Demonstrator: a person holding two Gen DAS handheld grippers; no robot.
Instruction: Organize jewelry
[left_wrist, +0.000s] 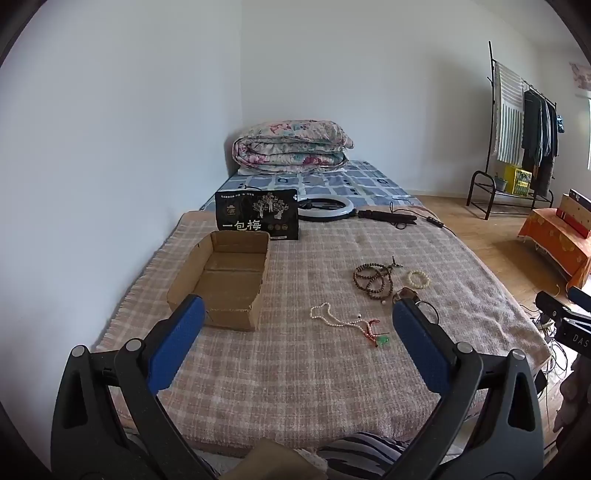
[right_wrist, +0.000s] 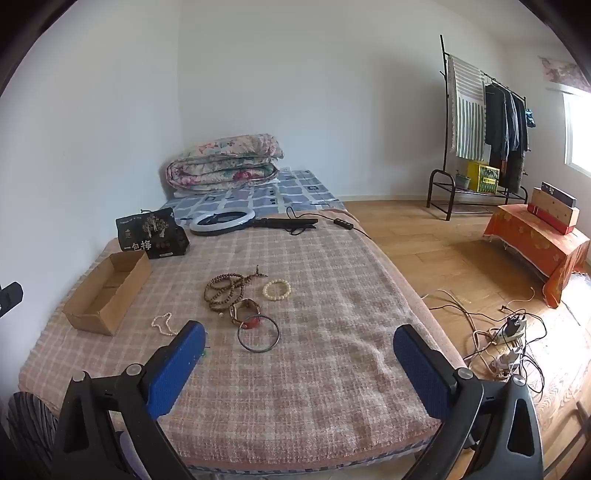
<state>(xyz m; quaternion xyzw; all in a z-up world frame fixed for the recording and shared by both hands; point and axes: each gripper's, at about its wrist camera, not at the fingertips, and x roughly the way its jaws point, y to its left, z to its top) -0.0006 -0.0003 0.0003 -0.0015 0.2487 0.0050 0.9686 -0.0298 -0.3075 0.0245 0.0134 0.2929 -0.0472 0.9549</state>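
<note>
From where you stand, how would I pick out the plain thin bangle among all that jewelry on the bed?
Start at the plaid blanket covering the bed, then find the cluster of jewelry in its middle. The thin dark bangle lies nearest the blanket's front edge, touching a bracelet with a red piece. Unlike the brown bead strand and cream bead bracelet, it is one smooth, beadless hoop.

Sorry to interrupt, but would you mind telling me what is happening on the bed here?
Jewelry is being sorted, but nothing is picked up yet. The left tool and right tool both hover open and empty over the blanket. The brown beads, white bracelet, bangle and pearl necklace lie loose on it. The cardboard box to their left holds no jewelry.
</note>
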